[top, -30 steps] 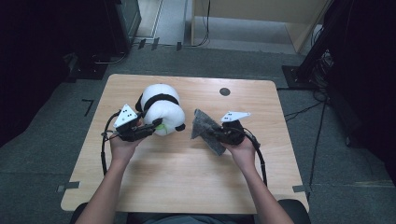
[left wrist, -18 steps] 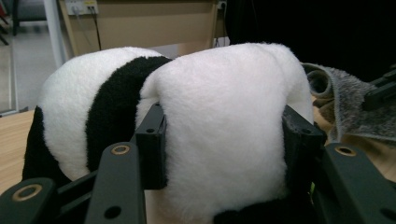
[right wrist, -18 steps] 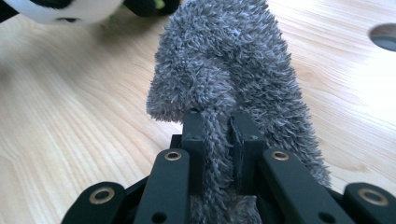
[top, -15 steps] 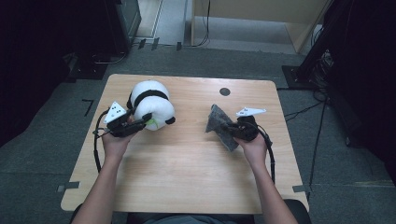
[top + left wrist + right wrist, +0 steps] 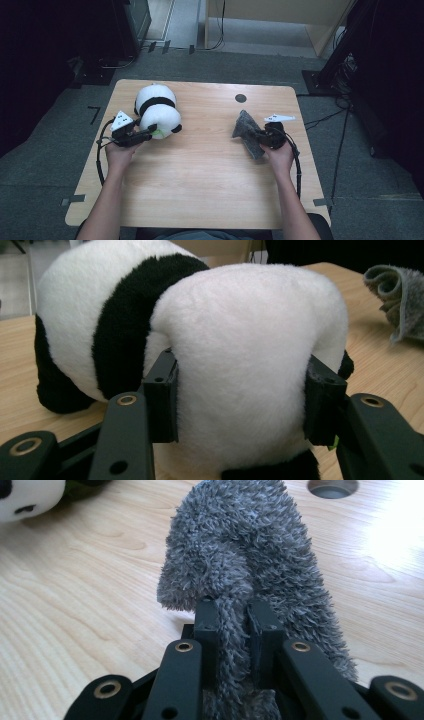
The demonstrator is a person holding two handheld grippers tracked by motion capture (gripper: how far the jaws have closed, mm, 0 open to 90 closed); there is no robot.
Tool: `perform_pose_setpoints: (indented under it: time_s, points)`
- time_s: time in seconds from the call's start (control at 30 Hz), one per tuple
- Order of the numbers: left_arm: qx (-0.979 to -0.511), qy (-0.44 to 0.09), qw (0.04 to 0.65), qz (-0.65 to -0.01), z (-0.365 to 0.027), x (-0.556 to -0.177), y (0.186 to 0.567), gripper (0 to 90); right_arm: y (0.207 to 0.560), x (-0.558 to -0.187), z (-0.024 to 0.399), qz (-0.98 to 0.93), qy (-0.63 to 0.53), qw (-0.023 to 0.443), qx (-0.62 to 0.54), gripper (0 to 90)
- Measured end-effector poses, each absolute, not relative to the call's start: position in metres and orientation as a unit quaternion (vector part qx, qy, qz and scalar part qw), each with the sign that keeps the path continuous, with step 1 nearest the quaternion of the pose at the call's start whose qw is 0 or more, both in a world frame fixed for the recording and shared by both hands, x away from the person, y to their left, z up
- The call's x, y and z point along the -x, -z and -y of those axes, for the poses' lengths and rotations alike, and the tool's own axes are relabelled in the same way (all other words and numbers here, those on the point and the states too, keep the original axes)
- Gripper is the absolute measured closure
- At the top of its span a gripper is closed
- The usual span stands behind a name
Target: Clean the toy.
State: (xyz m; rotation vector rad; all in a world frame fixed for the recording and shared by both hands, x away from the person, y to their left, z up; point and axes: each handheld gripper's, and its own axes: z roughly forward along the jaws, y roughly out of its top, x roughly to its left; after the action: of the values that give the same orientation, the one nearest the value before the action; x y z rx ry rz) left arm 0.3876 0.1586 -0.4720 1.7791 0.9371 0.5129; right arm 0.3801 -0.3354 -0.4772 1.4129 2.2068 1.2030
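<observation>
Panda toy (image 5: 156, 112), clamped in the left gripper (image 5: 142, 136), has shifted toward the table's (image 5: 210, 190) left edge; the grey cloth (image 5: 247, 131), pinched by the right gripper (image 5: 260, 137), has gone rightward, separating them.

My left gripper (image 5: 240, 400) clamps the plush panda's (image 5: 200, 340) white head; a grey cloth (image 5: 397, 295) lies beyond.
</observation>
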Motion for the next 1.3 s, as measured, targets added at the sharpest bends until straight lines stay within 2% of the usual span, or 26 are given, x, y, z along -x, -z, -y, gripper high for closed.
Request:
perform_pose_setpoints:
  time_s: [0.27,0.4,0.47,0.67,0.8,1.13,1.17,1.27,1.3]
  points:
    - [-0.738,-0.206,0.507,-0.395,-0.161,-0.392,0.483,41.5,0.485,-0.386,0.343,-0.753,-0.406,0.136,-0.5,76.5]
    - [-0.736,-0.199,0.509,-0.399,-0.161,-0.392,0.484,34.5,0.488,-0.389,0.345,-0.754,-0.402,0.14,-0.501,73.5]
    - [-0.74,-0.199,0.506,-0.396,-0.16,-0.391,0.484,28.5,0.488,-0.389,0.345,-0.753,-0.403,0.141,-0.501,70.4]
    - [-0.746,-0.194,0.494,-0.403,-0.158,-0.389,0.481,19.3,0.487,-0.388,0.344,-0.757,-0.393,0.158,-0.498,53.7]
    - [-0.748,-0.193,0.484,-0.411,-0.156,-0.386,0.479,17.9,0.483,-0.386,0.345,-0.752,-0.397,0.158,-0.502,48.5]
    - [-0.758,-0.2,0.469,-0.407,-0.151,-0.382,0.476,16.2,0.474,-0.38,0.343,-0.752,-0.402,0.165,-0.496,46.3]
    - [-0.756,-0.196,0.472,-0.41,-0.151,-0.382,0.476,14.0,0.474,-0.379,0.342,-0.753,-0.401,0.166,-0.495,46.3]
    - [-0.752,-0.164,0.483,-0.417,-0.153,-0.383,0.477,0.1,0.472,-0.378,0.34,-0.756,-0.398,0.169,-0.491,46.3]
    - [-0.751,-0.156,0.484,-0.421,-0.154,-0.383,0.477,0.0,0.472,-0.377,0.34,-0.757,-0.399,0.169,-0.49,45.8]
